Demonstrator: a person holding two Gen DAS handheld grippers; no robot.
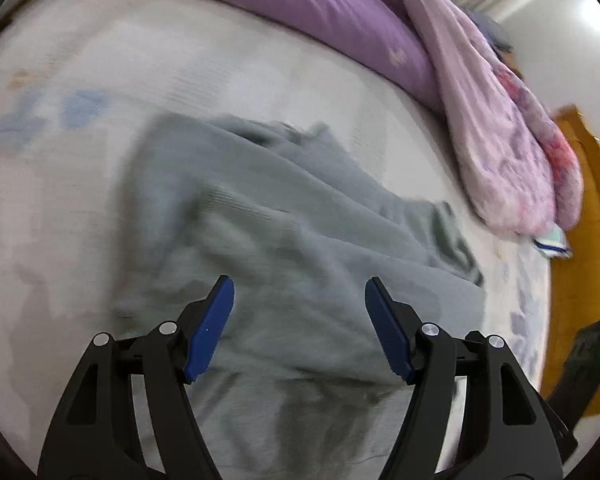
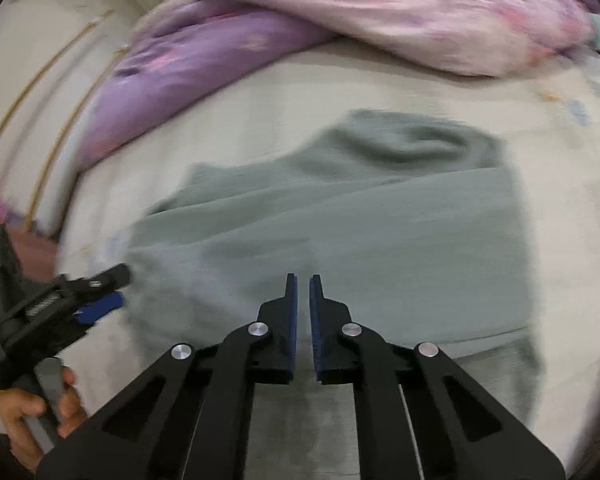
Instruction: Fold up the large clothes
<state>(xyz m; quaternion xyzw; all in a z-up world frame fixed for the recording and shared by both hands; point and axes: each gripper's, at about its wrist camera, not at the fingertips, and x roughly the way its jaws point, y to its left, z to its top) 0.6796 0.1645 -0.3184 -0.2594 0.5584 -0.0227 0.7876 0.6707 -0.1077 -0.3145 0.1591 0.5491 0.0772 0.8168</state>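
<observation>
A grey-green garment (image 1: 280, 220) lies crumpled and partly folded on the pale bed sheet (image 1: 72, 208). My left gripper (image 1: 299, 282) hangs over its near part, jaws wide open with nothing between the blue pads (image 1: 212, 320). In the right wrist view the same garment (image 2: 360, 220) spreads out ahead, and my right gripper (image 2: 303, 278) sits above its near edge, pads almost together and holding no cloth. The left gripper (image 2: 100, 292) also shows at the left of that view, at the garment's left edge, held by a hand (image 2: 32, 408). Both views are blurred.
A purple quilt (image 1: 320, 12) and a pink flowered quilt (image 1: 500, 140) are heaped along the far side of the bed. Orange-brown floor (image 1: 580, 240) shows past the bed's right edge. A black device with a green light (image 1: 588, 356) stands there.
</observation>
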